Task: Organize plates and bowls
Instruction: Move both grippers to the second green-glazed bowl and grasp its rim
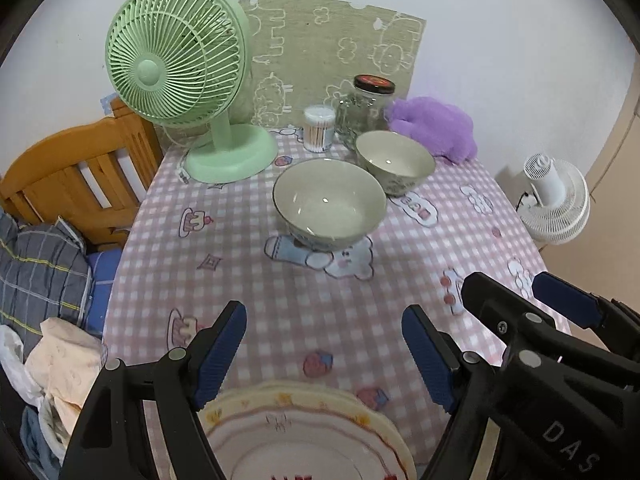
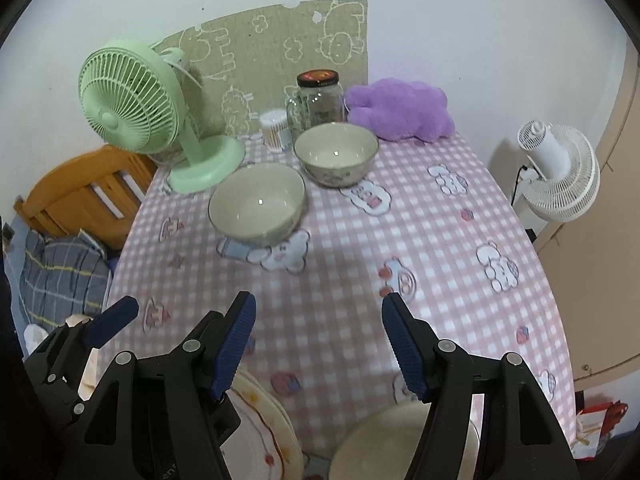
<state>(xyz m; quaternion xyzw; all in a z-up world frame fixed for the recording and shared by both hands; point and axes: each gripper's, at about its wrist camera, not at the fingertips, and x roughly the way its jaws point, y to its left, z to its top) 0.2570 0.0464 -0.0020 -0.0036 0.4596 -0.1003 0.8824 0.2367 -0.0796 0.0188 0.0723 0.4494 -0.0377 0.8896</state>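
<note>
Bowls, two, ceramic by the glaze: near bowl (image 1: 330,204) mid-worktop, far bowl (image 1: 395,162) just behind it to the right, close but apparently not touching. Both upright and empty. Decorated plate (image 1: 304,432) lies at the near edge under the left gripper (image 1: 324,354); a plain plate (image 2: 400,440) lies just beside it under the right gripper (image 2: 318,346). Worktop (image 1: 280,300) wears a pink checked cloth.

Jaws of both grippers stand wide apart, holding nothing.

Handling, as judged: stiff, glazed, likely slippery and breakable. Bowls look moderately heavy; best hold is the rim wall, one finger inside and one outside, lifted straight up. Plates lie flat on soft cloth, so an edge pinch at the rim seems the only purchase; the cloth may bunch.

Crowding behind: green fan (image 1: 180,64), cotton-swab tub (image 1: 319,128), glass jar (image 1: 366,110), purple plush (image 1: 436,126). The far bowl sits near the jar, with little slack there.

Hidden or unclear: both plates cut off by the frame and partly covered by gripper bodies; whether the decorated plate is one or a stack cannot be told. The bowls' outer pattern is too small to read.
</note>
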